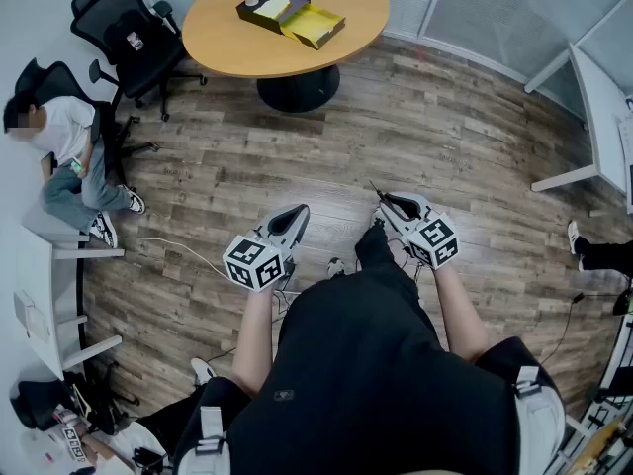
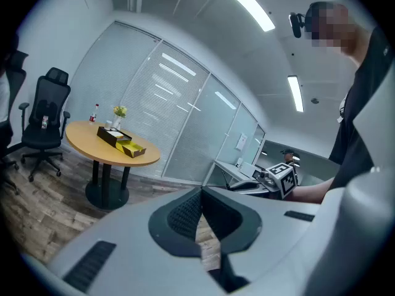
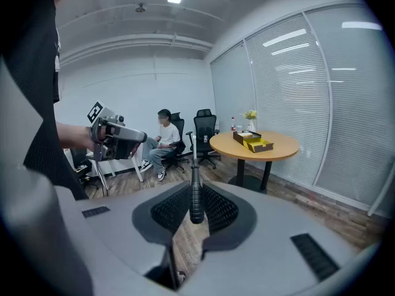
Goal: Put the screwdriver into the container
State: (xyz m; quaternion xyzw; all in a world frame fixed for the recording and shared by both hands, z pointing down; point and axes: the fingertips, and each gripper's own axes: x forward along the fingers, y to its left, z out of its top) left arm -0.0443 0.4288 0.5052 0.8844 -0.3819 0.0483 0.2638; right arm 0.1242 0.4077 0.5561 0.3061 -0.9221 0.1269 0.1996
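- Black-handled screwdriver with a thin metal shaft [image 3: 195,193] is pinched between the right gripper [image 1: 396,204] jaws, shaft pointing out past them, well apart from the round wooden table [image 1: 227,38].
- Open black-and-yellow box container [image 1: 259,18] sits on that table; I can't tell what is inside.
- Left gripper [image 2: 200,202] has its jaws pressed together on nothing, also well apart from the table.
- Grasp looks done; the carry to the table and the drop-in are left.

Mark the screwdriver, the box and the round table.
screwdriver [image 3: 195,196], right gripper view, on its dark handle.
box [image 1: 318,26], head view, on its yellow half.
round table [image 1: 223,43], head view, on bare tabletop.
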